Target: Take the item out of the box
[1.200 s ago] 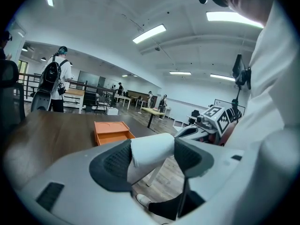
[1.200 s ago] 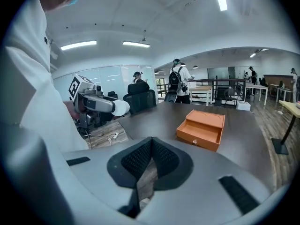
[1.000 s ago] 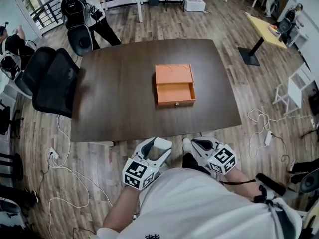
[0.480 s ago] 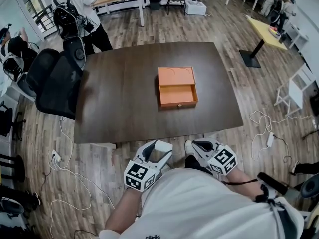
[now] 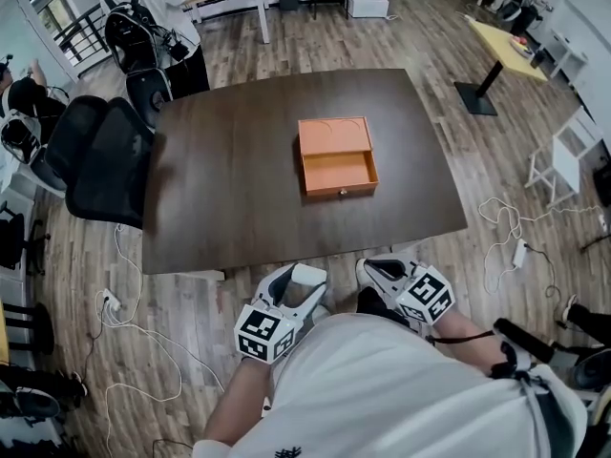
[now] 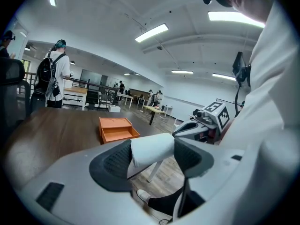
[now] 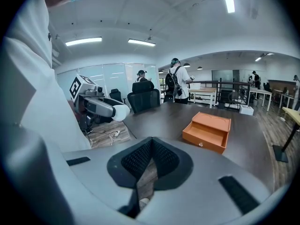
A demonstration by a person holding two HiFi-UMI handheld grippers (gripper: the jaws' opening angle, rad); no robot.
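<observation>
An orange box point(image 5: 335, 156) lies in the middle of the dark table point(image 5: 229, 189), its shallow drawer pulled out toward me and looking empty. The box also shows in the left gripper view point(image 6: 117, 128) and the right gripper view point(image 7: 208, 131). Both grippers hang below the table's near edge, close to my body. My left gripper point(image 5: 301, 277) is shut on a white roll point(image 6: 151, 149) that spans the gap between its pads. My right gripper point(image 5: 374, 270) is shut with nothing between its pads point(image 7: 161, 161).
Black office chairs point(image 5: 100, 156) stand off the table's left side, with a person wearing a backpack point(image 5: 143, 17) behind them. Cables point(image 5: 124, 322) trail over the wooden floor at the left and right. A yellow table point(image 5: 506, 46) and a white stand point(image 5: 563, 165) are at the right.
The head view has shifted slightly, so the table and box sit a little differently in frame. Both grippers stay in the same place near my body, and the person at the back has moved.
</observation>
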